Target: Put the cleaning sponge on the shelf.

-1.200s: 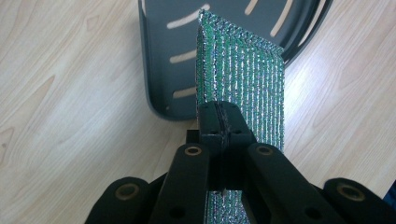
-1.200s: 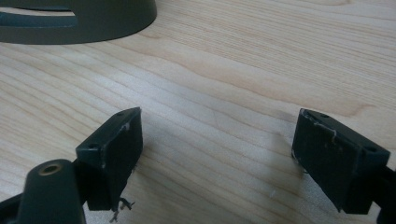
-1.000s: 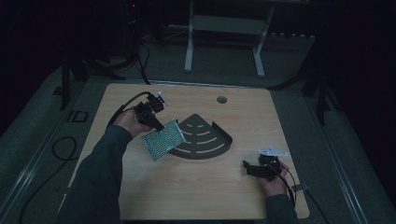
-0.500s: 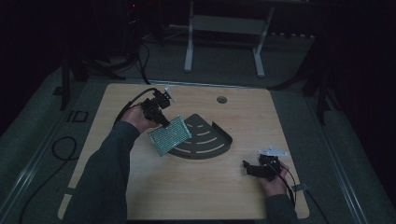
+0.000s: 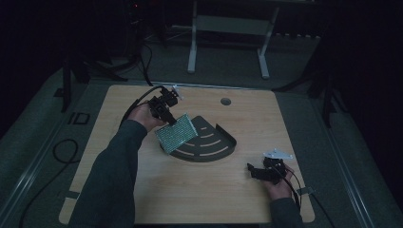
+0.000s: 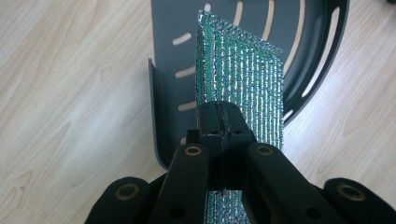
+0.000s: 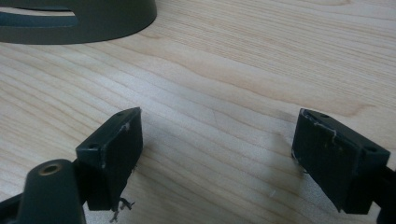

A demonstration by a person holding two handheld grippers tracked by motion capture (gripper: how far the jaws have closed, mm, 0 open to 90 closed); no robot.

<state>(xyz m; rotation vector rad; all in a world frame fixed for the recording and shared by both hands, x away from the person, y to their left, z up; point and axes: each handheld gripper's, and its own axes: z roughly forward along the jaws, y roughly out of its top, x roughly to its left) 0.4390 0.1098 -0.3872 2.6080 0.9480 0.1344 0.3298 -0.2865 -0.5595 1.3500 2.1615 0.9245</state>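
left gripper [image 5: 167, 114]: jaws clenched on green mesh pad [image 5: 177, 133], held tilted over left edge of dark slotted tray [image 5: 214, 147] | right gripper [image 5: 259, 172]: jaws released, resting on surface [image 5: 237, 199], near right, well apart from tray

Left gripper [image 6: 219, 122] covers the near end of the green mesh pad [image 6: 243, 79]; the pad's bottom runs off the frame at 6 o'clock. Pad hides the middle of the dark slotted tray [image 6: 168, 56], whose far rim is cut at 12 o'clock. In the right gripper view the tray [image 7: 93, 18] is clipped at 11 o'clock. Room beyond the table [image 5: 294, 118] is too dark to read.
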